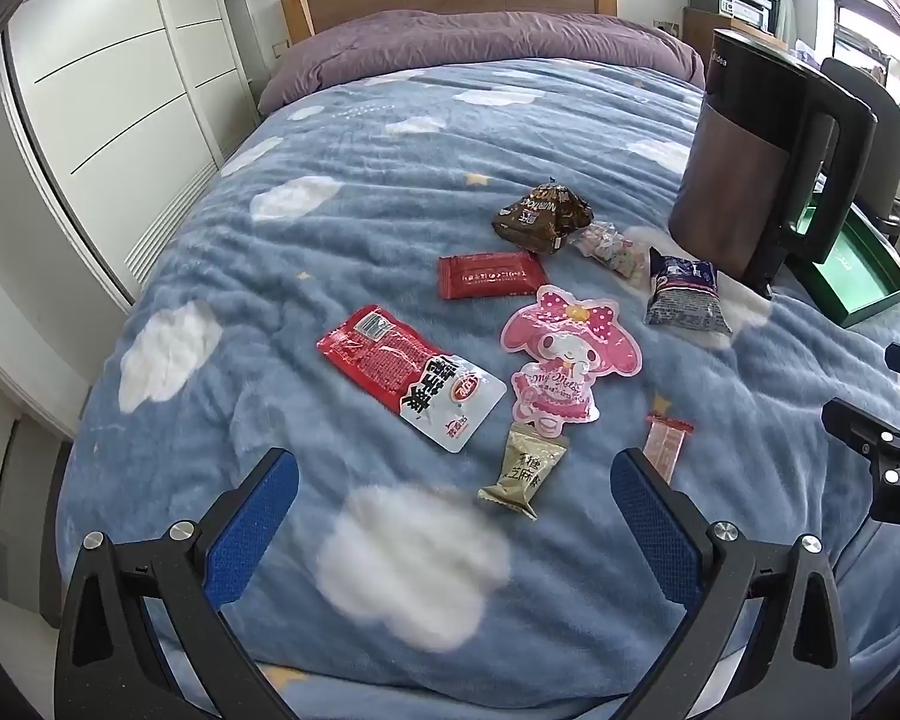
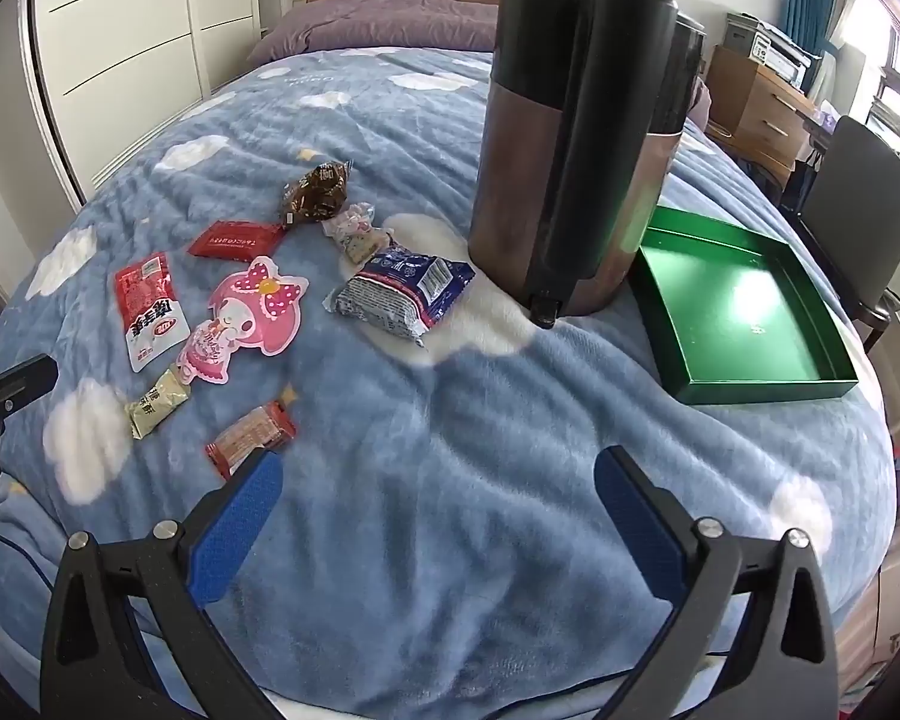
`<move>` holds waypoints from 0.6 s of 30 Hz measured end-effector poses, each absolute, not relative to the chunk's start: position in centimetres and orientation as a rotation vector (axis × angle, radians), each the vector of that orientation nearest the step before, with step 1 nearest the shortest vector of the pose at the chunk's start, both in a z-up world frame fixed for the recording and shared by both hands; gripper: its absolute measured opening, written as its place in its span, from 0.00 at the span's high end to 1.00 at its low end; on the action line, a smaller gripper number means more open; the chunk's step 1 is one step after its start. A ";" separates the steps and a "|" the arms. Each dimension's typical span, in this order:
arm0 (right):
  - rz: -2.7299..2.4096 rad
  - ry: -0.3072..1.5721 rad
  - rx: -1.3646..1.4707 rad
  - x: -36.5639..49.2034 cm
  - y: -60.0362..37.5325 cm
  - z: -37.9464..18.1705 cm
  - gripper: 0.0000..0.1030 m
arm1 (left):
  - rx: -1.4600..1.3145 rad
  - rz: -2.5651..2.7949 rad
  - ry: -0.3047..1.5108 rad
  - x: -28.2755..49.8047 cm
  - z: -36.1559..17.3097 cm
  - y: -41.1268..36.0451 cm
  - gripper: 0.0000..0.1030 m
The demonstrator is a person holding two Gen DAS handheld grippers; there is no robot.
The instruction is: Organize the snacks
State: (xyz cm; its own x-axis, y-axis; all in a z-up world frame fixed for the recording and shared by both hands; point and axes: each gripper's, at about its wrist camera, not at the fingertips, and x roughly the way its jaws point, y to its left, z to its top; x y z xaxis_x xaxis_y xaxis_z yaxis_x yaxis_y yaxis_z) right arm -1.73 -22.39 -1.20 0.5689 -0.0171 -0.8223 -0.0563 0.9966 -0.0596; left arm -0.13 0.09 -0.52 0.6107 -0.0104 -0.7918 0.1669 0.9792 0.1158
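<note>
Both grippers hang over a bed covered by a blue cloud-print blanket (image 2: 450, 420), each with its fingers spread wide and holding nothing. In the left wrist view the left gripper (image 1: 455, 477) sits at the bottom of the frame. Just above it, from left to right, lie a red-and-white packet (image 1: 408, 375), a flat red sachet (image 1: 489, 275), a gold candy (image 1: 525, 471), a pink cartoon-shaped pouch (image 1: 567, 354), a brown crinkled bag (image 1: 543, 215), a small clear wrapped sweet (image 1: 606, 245), a thin red-ended bar (image 1: 666, 441) beside the right fingertip, and a blue-and-white biscuit pack (image 1: 684, 294). A tall dark kettle (image 1: 762, 168) stands at the upper right. In the right wrist view the right gripper (image 2: 439, 477) is low in the frame, the snacks cluster centre-left, and a green tray (image 2: 750, 384) lies at the right, its corner tucked behind the kettle
</note>
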 end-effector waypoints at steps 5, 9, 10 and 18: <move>0.023 0.967 -0.079 -1.7 -22.0 -1.3 0.00 | 0.183 -0.104 0.912 -0.1 -0.6 0.1 0.01; 0.024 0.967 -0.081 -1.8 -21.8 -1.3 0.00 | 0.180 -0.107 0.913 -0.2 -0.6 0.1 0.01; 0.025 0.967 -0.081 -1.8 -21.7 -1.3 0.00 | 0.180 -0.106 0.913 -0.2 -0.7 0.1 0.01; 0.024 0.966 -0.082 -1.8 -21.7 -1.2 0.00 | 0.183 -0.112 0.924 -0.2 -0.8 0.0 0.01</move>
State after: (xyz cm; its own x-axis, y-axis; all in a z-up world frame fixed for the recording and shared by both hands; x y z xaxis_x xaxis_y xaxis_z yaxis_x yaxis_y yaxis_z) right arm -1.84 -21.68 -1.23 0.5685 -0.0163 -0.8226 -0.0565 0.9967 -0.0588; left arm -0.25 0.01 -0.82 0.5984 -0.0171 -0.8010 0.1741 0.9787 0.1091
